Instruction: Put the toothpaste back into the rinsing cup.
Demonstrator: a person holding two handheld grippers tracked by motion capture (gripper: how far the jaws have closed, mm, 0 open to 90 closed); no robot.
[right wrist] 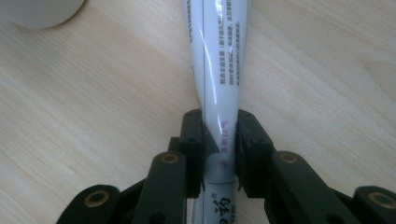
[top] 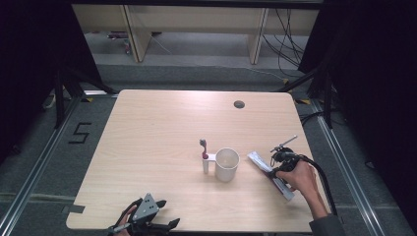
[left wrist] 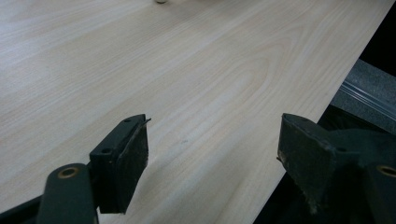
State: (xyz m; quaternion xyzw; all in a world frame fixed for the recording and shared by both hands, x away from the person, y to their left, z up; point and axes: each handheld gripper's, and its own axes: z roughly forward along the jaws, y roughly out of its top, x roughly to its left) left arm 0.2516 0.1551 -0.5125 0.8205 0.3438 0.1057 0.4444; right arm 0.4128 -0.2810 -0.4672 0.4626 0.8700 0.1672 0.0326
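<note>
- The right gripper [right wrist: 219,140] is clamped on the toothpaste tube [right wrist: 217,60]; the left gripper [left wrist: 212,154] gapes, holding nothing.
- A pinched soft tube could twist or slide free when lifted.

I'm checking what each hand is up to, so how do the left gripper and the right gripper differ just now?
The left gripper has its jaws wide apart with nothing between them; the right gripper is clamped on a white tube. The left gripper sits at the near edge of the table, while the right gripper is at the right side near the white cup. Both have black jaws and are held in a hand.
</note>
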